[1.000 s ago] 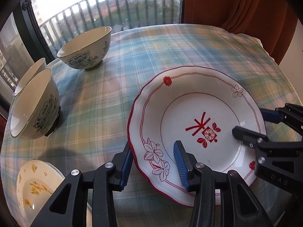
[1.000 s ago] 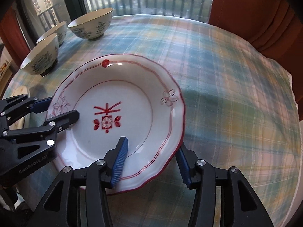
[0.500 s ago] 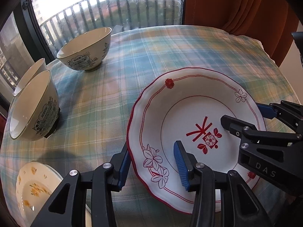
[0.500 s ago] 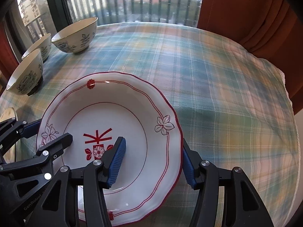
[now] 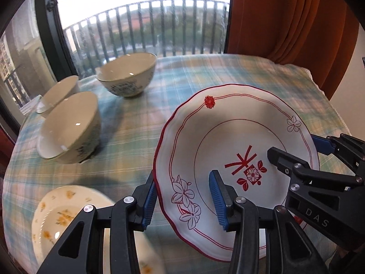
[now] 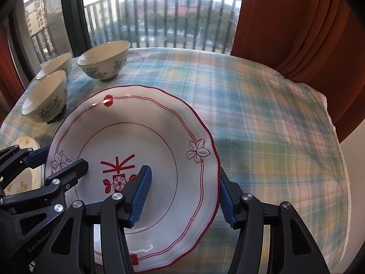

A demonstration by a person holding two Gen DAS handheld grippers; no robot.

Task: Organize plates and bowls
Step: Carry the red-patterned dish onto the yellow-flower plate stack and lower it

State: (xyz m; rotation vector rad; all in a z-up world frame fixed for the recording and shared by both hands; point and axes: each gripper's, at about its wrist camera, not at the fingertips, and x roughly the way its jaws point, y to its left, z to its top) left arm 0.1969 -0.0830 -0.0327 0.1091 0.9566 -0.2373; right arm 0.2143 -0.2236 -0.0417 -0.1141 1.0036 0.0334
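A white plate with a red rim and red flower marks (image 5: 228,137) (image 6: 146,137) is held up off the table between both grippers. My left gripper (image 5: 182,196) is shut on its left rim, one finger under, one inside. My right gripper (image 6: 184,189) is shut on its right rim and also shows in the left wrist view (image 5: 303,155). A cream plate with yellow flowers (image 5: 59,217) lies on the table below left. Three cream bowls with dark patterns (image 5: 68,127) (image 5: 126,74) (image 5: 60,91) stand at the far left.
The round table has a blue-green plaid cloth (image 6: 262,114). A window with a balcony railing (image 6: 159,22) is behind it and an orange curtain (image 6: 296,34) hangs at the right. The table's right edge (image 6: 337,159) is close.
Both grippers have lifted the red-rimmed plate off the table and tilted the view up. The plate has shifted a little left, nearer the yellow-flowered plate.
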